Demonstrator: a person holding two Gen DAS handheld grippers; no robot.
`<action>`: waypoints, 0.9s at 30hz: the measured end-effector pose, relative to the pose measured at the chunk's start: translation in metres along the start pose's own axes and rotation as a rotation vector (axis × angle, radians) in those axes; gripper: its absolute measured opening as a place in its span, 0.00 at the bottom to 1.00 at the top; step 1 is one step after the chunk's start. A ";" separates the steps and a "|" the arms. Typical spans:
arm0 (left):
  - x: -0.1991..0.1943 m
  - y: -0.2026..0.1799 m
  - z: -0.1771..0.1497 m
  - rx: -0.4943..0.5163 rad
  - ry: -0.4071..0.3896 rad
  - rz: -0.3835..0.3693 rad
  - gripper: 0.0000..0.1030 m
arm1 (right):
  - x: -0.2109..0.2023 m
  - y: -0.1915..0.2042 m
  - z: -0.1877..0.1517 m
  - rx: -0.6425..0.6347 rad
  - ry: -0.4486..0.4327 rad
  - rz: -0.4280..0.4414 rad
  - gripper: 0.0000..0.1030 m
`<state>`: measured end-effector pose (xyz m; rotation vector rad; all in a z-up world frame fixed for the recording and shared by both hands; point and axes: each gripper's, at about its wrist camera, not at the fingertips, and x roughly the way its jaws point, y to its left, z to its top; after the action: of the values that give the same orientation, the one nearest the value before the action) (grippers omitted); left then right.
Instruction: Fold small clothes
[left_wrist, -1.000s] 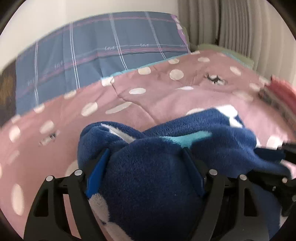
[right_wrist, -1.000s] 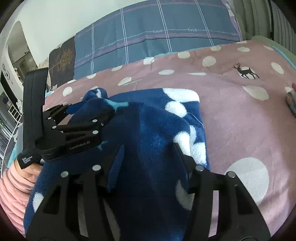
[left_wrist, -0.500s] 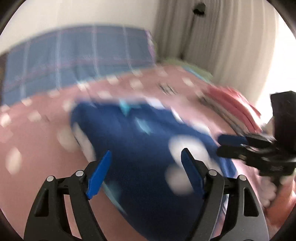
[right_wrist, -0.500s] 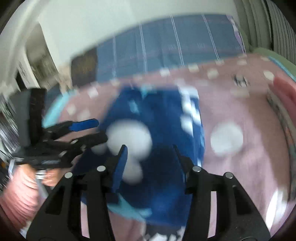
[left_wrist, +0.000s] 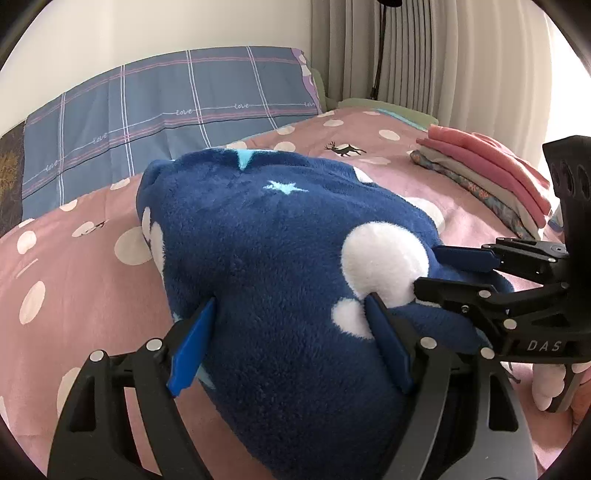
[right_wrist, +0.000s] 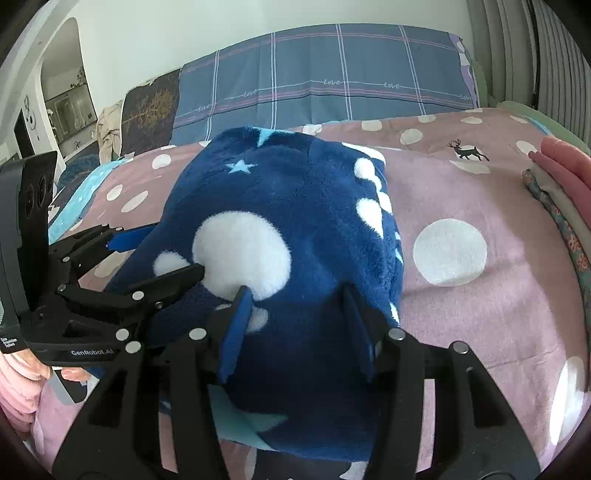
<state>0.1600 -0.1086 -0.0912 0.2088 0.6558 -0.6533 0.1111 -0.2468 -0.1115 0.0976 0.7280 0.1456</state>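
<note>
Flanking blue fleece garment (left_wrist: 280, 258), folded stack (left_wrist: 487, 177) nearby

Home bedroom: polka-dot bedspread (left_wrist: 74, 280) covering bed, plaid pillow (right_wrist: 332, 81) lying at headboard wall, curtains (left_wrist: 424, 55) hanging, folded clothes (left_wrist: 487, 173) sitting stacked.

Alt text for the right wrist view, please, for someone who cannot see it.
The right gripper straddles the near end of a navy fleece garment with white dots on a pink polka-dot bedspread; the left gripper clasps its left edge. Folded clothes are stacked at right.
</note>
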 end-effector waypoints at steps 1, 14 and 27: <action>0.000 0.000 0.000 0.001 -0.001 0.002 0.78 | -0.001 0.001 0.001 -0.002 0.001 0.000 0.50; -0.071 -0.008 -0.012 0.078 -0.064 0.023 0.79 | -0.041 0.001 -0.025 0.030 0.031 -0.027 0.56; -0.029 0.007 -0.037 -0.104 0.042 -0.095 0.88 | -0.082 -0.066 -0.068 0.455 0.049 0.169 0.65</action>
<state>0.1284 -0.0749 -0.1023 0.0950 0.7413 -0.7051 0.0118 -0.3226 -0.1172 0.5918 0.7917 0.1419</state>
